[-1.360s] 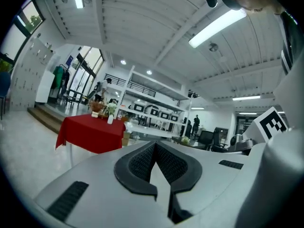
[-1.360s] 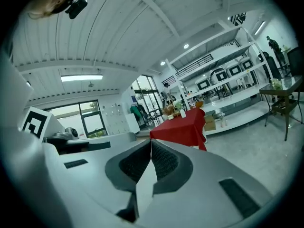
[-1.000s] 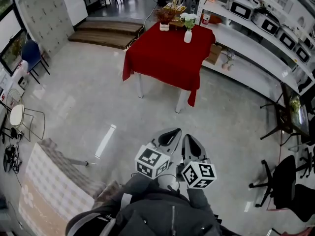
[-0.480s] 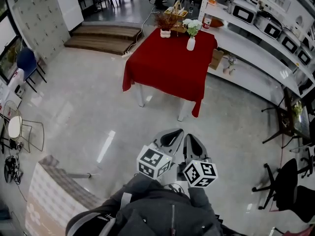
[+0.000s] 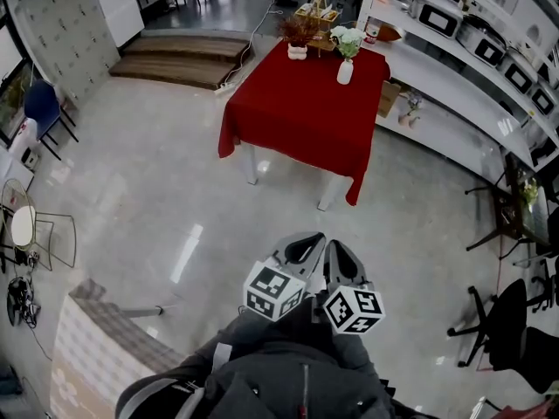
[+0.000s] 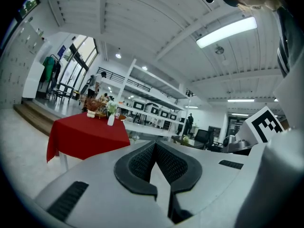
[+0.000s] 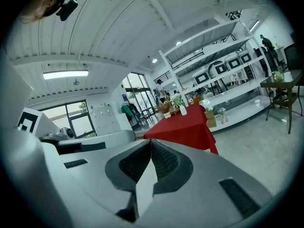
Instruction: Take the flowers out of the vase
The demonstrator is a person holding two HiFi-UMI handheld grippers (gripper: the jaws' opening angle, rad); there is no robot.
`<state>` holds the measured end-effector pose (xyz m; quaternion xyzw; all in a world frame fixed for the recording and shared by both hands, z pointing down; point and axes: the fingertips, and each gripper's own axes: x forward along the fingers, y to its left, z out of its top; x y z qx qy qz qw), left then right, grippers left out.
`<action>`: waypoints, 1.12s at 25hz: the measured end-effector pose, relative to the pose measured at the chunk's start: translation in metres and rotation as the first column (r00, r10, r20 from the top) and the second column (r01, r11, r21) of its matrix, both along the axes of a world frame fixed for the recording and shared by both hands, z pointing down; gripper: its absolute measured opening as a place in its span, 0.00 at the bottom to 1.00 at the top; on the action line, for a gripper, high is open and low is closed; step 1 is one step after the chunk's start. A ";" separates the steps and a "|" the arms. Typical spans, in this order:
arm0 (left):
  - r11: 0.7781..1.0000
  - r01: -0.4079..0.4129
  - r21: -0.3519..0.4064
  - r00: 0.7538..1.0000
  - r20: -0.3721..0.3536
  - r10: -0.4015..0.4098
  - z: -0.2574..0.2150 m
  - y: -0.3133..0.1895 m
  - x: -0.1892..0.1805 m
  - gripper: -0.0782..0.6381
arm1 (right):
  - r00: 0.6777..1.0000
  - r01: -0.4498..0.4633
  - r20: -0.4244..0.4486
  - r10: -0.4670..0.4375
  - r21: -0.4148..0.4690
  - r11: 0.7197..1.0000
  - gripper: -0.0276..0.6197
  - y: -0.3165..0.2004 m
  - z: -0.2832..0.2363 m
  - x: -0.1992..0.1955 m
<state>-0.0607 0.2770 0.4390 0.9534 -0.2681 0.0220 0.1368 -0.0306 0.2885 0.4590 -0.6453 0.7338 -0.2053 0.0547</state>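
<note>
Far ahead stands a table with a red cloth [image 5: 301,112]. On its far right corner is a small white vase [image 5: 345,72] holding white flowers [image 5: 348,37]. Both grippers are close in front of my body, side by side, well short of the table. My left gripper [image 5: 307,241] is shut and empty, and so is my right gripper [image 5: 335,250]. In the left gripper view the shut jaw tips [image 6: 154,143] point toward the distant vase [image 6: 111,120]. The right gripper view has its shut tips [image 7: 151,141] below the table [image 7: 185,126] and the vase [image 7: 183,110].
A wicker basket [image 5: 315,14] and a pot of dried flowers [image 5: 297,35] share the table's far edge. White shelves with microwave ovens [image 5: 472,37] run along the right. Dark chairs [image 5: 511,326] stand at right, wooden steps [image 5: 188,58] behind the table, a covered bench [image 5: 96,356] at lower left.
The table with the vase has come a little nearer and shifted right in the head view. Both grippers stay shut, side by side in front of my body.
</note>
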 end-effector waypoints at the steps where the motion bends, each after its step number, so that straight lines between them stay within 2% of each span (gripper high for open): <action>1: 1.000 0.003 -0.005 1.000 0.000 -0.003 0.001 0.001 -0.002 0.12 | 1.000 0.005 0.000 -0.005 -0.003 1.000 0.06 0.000 0.000 -0.002; 16: 0.998 0.050 -0.031 0.999 -0.005 -0.050 0.009 -0.008 -0.017 0.12 | 0.999 0.043 -0.031 -0.043 -0.007 0.999 0.06 -0.007 0.004 -0.015; 28: 0.999 0.044 -0.023 0.999 0.018 -0.044 0.015 -0.045 0.005 0.12 | 1.000 0.026 -0.006 -0.026 -0.010 1.000 0.06 -0.045 0.014 0.012</action>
